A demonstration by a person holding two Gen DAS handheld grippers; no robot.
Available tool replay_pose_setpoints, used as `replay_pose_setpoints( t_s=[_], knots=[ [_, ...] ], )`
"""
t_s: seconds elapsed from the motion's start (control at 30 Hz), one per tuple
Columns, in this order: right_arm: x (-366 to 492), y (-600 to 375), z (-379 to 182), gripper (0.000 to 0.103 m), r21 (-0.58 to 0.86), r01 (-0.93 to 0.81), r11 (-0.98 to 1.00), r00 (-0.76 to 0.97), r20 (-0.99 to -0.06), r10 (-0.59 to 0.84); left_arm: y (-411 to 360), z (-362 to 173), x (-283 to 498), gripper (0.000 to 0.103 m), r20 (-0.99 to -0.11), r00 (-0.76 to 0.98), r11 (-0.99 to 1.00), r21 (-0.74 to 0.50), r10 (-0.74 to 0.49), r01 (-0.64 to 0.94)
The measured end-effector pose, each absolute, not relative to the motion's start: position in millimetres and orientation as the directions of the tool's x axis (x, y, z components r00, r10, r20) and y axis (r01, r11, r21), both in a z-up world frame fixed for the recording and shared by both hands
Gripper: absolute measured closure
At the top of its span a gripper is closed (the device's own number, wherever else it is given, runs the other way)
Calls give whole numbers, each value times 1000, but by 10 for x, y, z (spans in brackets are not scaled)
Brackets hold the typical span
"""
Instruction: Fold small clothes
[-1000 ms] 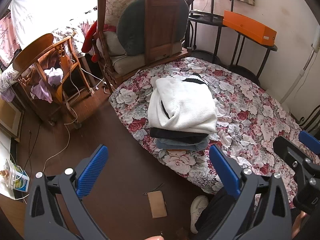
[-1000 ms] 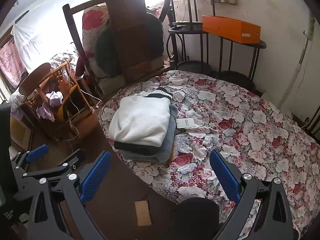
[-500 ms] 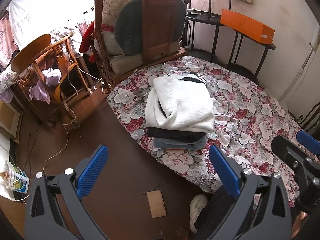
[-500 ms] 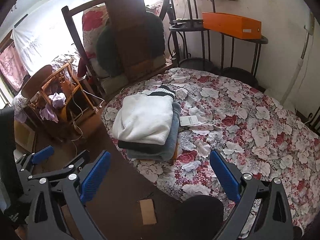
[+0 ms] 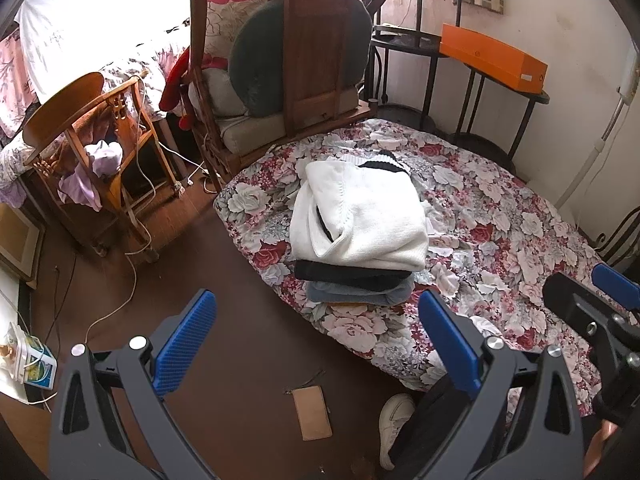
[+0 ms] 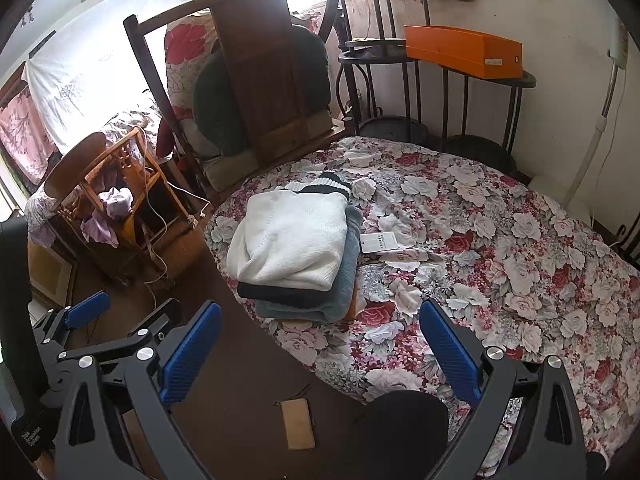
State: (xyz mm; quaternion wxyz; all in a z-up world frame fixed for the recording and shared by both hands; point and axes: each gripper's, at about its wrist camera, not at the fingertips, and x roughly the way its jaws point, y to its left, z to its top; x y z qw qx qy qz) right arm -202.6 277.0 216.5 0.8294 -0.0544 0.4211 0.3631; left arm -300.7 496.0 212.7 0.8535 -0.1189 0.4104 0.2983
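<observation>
We find both the left gripper (image 5: 316, 342) and right gripper (image 6: 320, 348) spread and empty, the folded white sweater (image 6: 290, 240) topping a stack (image 5: 356, 286) at the floral bedspread's (image 6: 500, 248) edge, folding apparently finished.

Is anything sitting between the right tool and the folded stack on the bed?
Nothing visible. The right tool is open and empty, and only bare floor and the floral bedspread edge lie between it and the folded stack. A white tag lies beside the stack, off the path.
</observation>
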Motion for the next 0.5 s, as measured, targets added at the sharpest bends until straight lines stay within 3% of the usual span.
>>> replay_pose_setpoints(
  t_s=[0.5],
  knots=[
    [-2021, 2752, 2160, 4, 216, -649, 730, 381, -738, 557, 4978, 2115, -2940, 5, -779, 470, 797, 63, 415, -601]
  ],
)
